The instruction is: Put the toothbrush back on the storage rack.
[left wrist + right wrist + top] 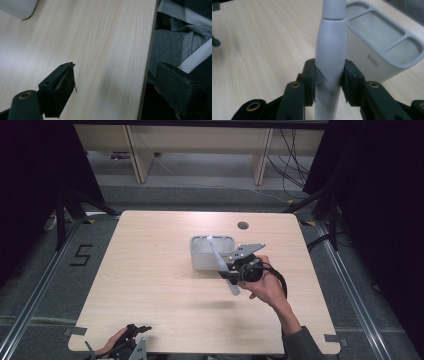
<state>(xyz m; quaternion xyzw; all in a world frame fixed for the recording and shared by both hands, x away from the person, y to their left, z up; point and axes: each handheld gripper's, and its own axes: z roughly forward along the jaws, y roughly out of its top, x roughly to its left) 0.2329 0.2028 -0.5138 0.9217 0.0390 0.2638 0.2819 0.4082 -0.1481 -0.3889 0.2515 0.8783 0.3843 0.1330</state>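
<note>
Toothbrush [329, 50] (a grey, stick-like thing, its head not clear enough to be sure of) is the thing in hand, clamped in the right gripper [329, 80] above the table [150, 285].

Going left to right: the left gripper [131, 334] rests at the table's near edge, its 2 fingers [58, 90] spread wide with nothing between them, well apart from the work.

Near the middle stands the grey holder [212, 252], with 3 open compartments on top.

Just right of it, the right gripper's fingers [310, 80] pinch the toothbrush at its thick handle. Its long axis runs slantwise from the fingers up and over the holder's rim, so the far tip lies toward the holder. The right hand [267, 287] is much the nearer one, and I judge that the coming move turns on tipping that axis upright over a compartment.
</note>
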